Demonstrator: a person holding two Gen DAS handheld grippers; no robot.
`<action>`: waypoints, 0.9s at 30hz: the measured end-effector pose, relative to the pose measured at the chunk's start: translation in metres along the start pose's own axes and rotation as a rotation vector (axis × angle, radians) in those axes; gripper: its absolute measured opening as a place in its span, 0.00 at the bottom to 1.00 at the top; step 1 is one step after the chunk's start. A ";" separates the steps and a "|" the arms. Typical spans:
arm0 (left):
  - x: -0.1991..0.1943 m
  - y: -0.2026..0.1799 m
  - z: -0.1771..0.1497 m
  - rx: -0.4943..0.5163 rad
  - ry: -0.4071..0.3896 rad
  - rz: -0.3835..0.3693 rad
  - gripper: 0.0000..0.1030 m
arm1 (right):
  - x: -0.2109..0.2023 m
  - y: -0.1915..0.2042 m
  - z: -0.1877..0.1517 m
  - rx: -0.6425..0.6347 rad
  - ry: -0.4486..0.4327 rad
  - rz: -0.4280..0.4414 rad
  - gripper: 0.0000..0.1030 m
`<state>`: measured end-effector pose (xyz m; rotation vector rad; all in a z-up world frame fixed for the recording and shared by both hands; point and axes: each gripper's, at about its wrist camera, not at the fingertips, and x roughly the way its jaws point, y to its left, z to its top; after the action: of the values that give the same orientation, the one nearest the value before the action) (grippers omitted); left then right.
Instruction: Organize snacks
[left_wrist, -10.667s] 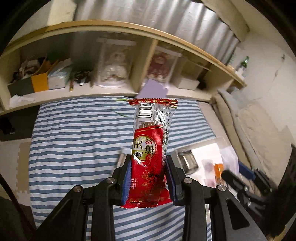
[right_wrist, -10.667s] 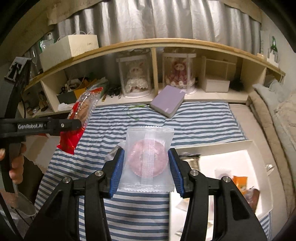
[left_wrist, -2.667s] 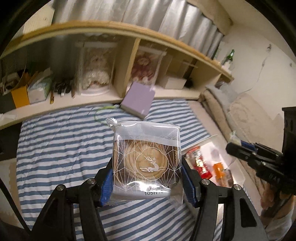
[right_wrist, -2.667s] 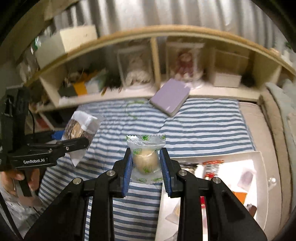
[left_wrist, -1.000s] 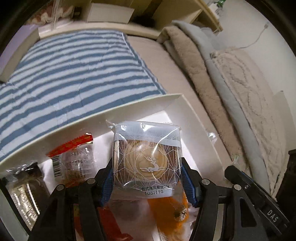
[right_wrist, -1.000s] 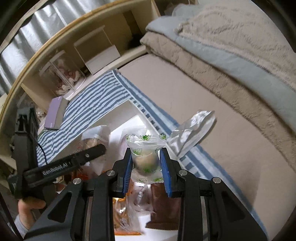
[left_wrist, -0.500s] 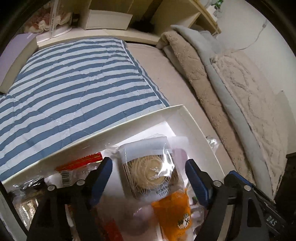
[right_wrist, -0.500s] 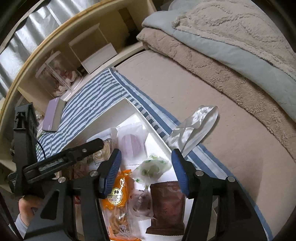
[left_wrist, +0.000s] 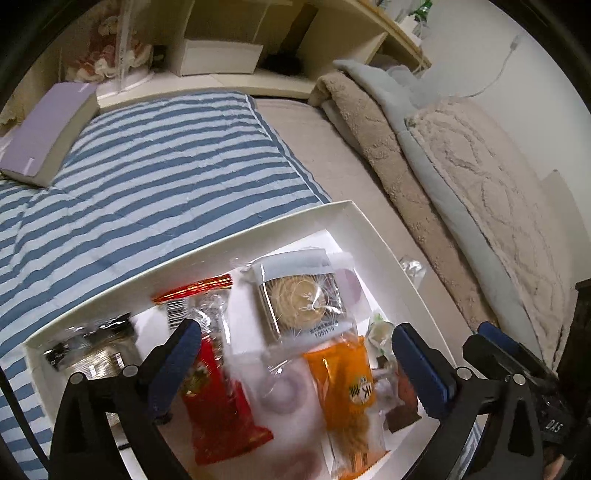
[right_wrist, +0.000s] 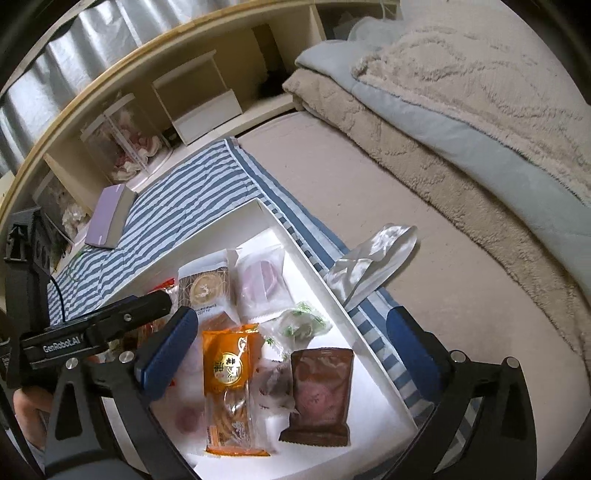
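- Claws: left claw (left_wrist: 293, 365) and right claw (right_wrist: 291, 345) had just spread wide apart, nothing between the pads
- deer-print pastry (left_wrist: 301, 297) and green-leaf snack (right_wrist: 301, 323) lay in white box (left_wrist: 384, 240) on the bed

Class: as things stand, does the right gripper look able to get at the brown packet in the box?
Probably yes. The right gripper hangs open just above the brown packet, which lies on top in the white box, nothing covering it.
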<state>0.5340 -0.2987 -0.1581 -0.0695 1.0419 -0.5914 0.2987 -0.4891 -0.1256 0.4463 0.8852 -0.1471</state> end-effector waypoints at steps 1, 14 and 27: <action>-0.005 0.000 -0.001 0.001 -0.004 0.002 1.00 | -0.002 0.001 0.000 -0.003 0.000 0.002 1.00; -0.110 -0.006 -0.028 0.018 -0.083 0.036 1.00 | -0.043 0.026 -0.011 -0.084 -0.009 -0.029 1.00; -0.246 -0.032 -0.108 0.070 -0.209 0.111 0.99 | -0.128 0.061 -0.041 -0.129 -0.079 0.015 1.00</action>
<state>0.3415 -0.1806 -0.0086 -0.0114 0.8159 -0.5072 0.2071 -0.4239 -0.0301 0.3248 0.8084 -0.0923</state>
